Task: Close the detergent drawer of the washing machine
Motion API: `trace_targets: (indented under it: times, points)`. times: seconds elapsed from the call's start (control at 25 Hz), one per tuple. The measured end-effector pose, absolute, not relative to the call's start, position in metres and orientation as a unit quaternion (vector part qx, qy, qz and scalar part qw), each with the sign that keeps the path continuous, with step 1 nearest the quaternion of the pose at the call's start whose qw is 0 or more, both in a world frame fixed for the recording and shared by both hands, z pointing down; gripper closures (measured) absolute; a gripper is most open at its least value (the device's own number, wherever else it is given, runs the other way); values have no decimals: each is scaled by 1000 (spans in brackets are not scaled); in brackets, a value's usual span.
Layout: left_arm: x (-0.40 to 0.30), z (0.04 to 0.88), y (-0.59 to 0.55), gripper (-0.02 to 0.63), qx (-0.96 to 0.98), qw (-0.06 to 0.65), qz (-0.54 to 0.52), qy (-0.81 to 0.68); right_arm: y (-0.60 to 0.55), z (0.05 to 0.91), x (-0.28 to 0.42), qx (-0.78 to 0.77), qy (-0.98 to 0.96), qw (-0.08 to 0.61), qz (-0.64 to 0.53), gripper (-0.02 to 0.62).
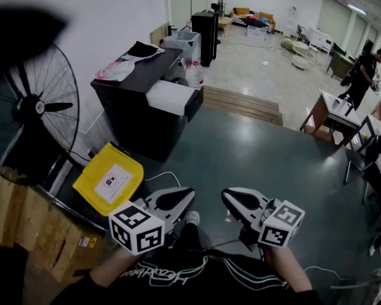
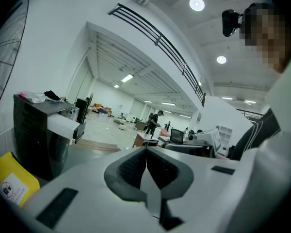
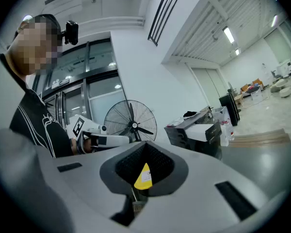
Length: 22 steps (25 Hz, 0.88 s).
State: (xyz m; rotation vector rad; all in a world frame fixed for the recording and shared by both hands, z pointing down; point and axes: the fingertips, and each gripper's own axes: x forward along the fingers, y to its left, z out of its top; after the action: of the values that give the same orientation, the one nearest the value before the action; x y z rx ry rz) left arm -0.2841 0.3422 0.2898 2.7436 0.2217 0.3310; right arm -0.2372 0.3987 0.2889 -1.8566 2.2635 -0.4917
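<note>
The black washing machine [image 1: 138, 116] stands at the upper left of the head view, and its white detergent drawer [image 1: 171, 98] sticks out of the front. My left gripper [image 1: 176, 199] and right gripper [image 1: 233, 199] hang low, close to my body and well short of the machine. Both are shut with nothing held. In the left gripper view the jaws [image 2: 146, 152] meet, with the machine [image 2: 34, 130] and its drawer [image 2: 63, 126] far off at the left. The right gripper [image 3: 145, 147] looks sideways past the left one toward the machine [image 3: 191, 137] and drawer [image 3: 203, 131].
A yellow bag [image 1: 108, 178] lies on the floor left of the grippers. A big floor fan [image 1: 41, 107] stands beside the machine, with wooden crates [image 1: 25, 224] below it. Clothes [image 1: 124, 65] lie on the machine's top. A desk [image 1: 333, 113] and a person [image 1: 365, 65] are far right.
</note>
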Motion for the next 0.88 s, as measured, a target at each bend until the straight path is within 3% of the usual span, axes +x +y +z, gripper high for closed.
trace_targets:
  times: [0.56, 0.88]
  points:
    - [-233, 316, 309, 581, 965, 205, 133, 99, 375, 318, -184, -644, 726, 128, -203, 569]
    - [-173, 340, 222, 581, 961, 225, 137, 84, 297, 340, -122, -650, 718, 118, -218, 569]
